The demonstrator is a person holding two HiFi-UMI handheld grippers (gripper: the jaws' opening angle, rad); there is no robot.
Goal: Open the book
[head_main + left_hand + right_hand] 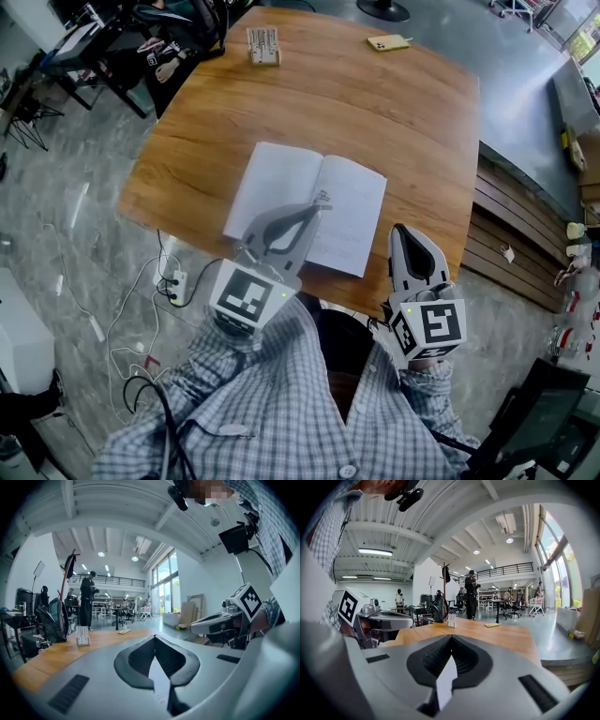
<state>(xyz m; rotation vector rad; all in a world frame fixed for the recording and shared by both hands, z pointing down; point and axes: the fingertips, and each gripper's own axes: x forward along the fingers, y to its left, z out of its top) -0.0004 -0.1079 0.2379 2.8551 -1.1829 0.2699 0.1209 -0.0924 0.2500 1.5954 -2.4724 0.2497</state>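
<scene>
We are looking at the book (277, 183) lying spread open, pages up, towards the near edge of the table (375, 103). Our left gripper (321, 201) is hovering over the book's near half with its tips about at the centre fold, jaws pressed together and gripping nothing. Our right gripper (401, 231) is hanging just right of the book, over the table's near edge, likewise closed and empty. We are judging the opening itself as done. What is remaining, we are guessing, is lifting both grippers clear without brushing a page, or pressing gently beside the fold if the leaves start springing back.
</scene>
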